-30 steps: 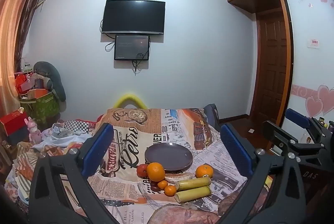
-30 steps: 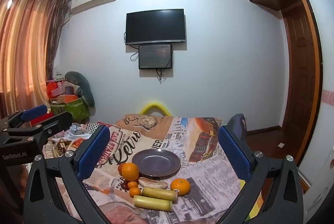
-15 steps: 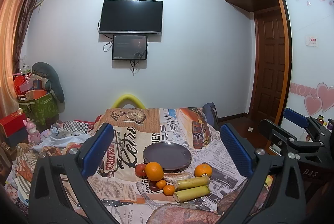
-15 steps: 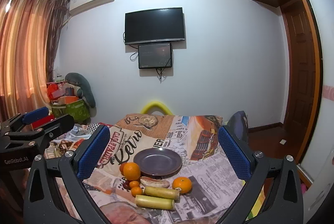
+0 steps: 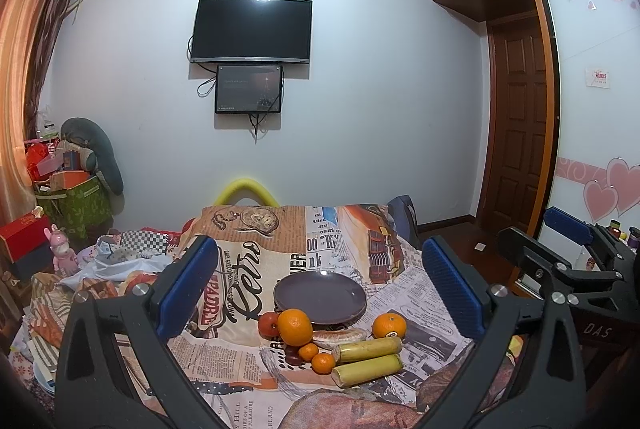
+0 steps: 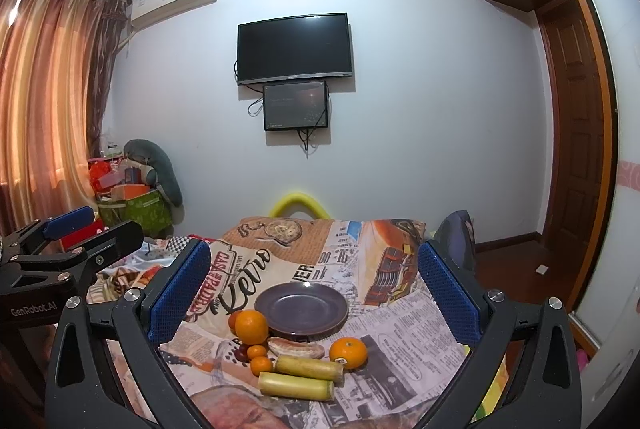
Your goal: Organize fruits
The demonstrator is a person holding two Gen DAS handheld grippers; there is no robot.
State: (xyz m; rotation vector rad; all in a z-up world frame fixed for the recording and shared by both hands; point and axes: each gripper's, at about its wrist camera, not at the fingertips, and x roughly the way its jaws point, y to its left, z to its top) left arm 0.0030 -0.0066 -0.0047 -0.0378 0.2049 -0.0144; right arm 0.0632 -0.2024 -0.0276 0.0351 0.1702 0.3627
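Left gripper [image 5: 320, 285]: jaws spread wide, nothing between them, held above the near edge of the table with the fruit ahead.
Right gripper [image 6: 316, 285]: likewise gaping and empty; its frame shows at 3 o'clock in the left wrist view.
Plate [image 6: 301, 309]: dark, bare, flat on the newspaper-print cloth [image 6: 400, 333]; the likely place for the fruit.
Large orange [image 6: 251, 327]: at the plate's 8 o'clock, touching its rim; firm and round, probably prone to roll, so pinch across its widest part.
Second orange [image 6: 348, 352]: at the plate's 5 o'clock, apart from the rest, the easiest first pick.
Small tangerines [image 6: 261, 365]: two, near 7 o'clock of the plate; light, thin-skinned, want a gentle squeeze.
Red fruit [image 5: 269, 323]: half hidden behind the large orange.
Pale oblong fruit [image 6: 295, 347]: just below the rim; kind unclear, perhaps soft.
Yellow-green stalks [image 6: 296, 385]: two, lying nearest; stiff, smooth, best gripped mid-length.
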